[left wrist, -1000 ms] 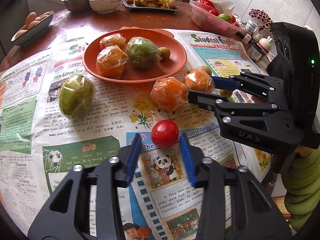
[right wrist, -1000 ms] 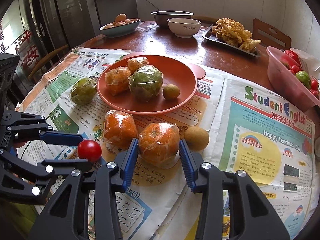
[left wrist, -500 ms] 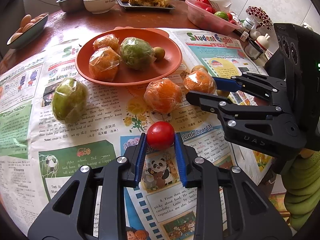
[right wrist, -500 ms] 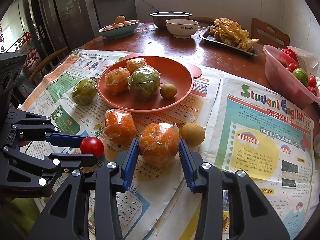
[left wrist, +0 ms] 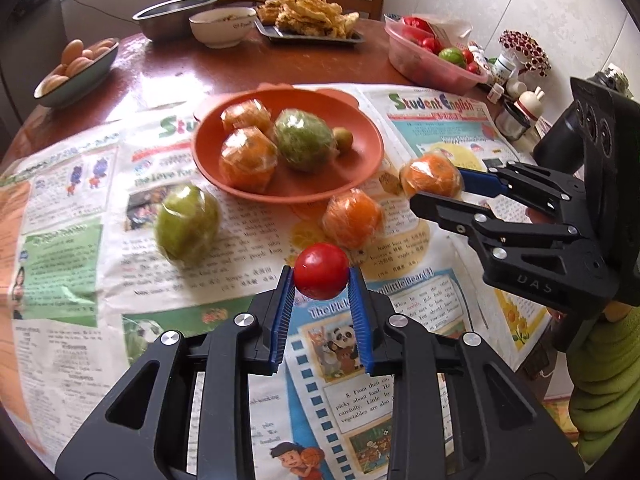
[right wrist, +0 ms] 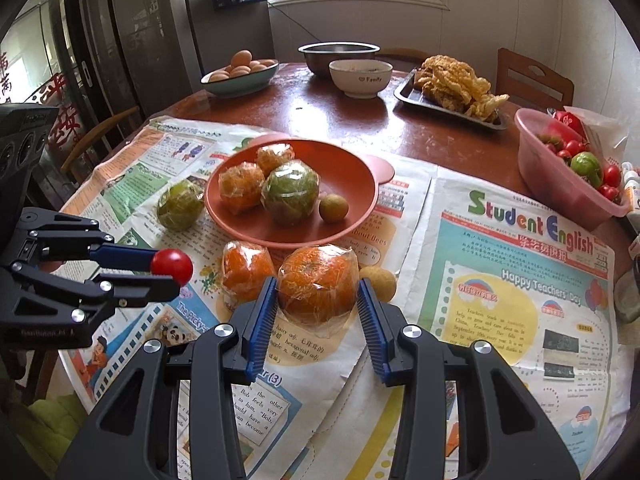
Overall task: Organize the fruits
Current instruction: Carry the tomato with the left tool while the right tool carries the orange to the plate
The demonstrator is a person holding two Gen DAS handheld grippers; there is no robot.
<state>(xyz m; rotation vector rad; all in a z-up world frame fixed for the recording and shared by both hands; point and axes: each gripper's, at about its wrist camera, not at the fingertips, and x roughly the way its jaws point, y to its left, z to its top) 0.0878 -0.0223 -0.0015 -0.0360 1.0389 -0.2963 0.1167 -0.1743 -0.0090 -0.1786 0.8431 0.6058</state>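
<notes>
We have the left gripper (left wrist: 321,280) clenched on a small round glossy red tomato (left wrist: 320,270), no long axis, now raised off the newspaper (left wrist: 72,272) where earlier it sat between wider pads; our right gripper (right wrist: 317,294) grasps a film-wrapped orange (right wrist: 318,286), squat, stem end up, also lifted since then; orange plastic plate (right wrist: 352,184) beyond holds wrapped fruit, loose wrapped orange (right wrist: 246,270) just beside

Wrapped oranges (right wrist: 318,286): four. Wrapped green fruits (right wrist: 290,192): two. Small brown round fruits (right wrist: 333,208): two. Loose red tomato (right wrist: 172,266): one. Orange plate (right wrist: 352,168): one. Bowls (right wrist: 360,78) far: four. Grippers (left wrist: 321,280): two.
</notes>
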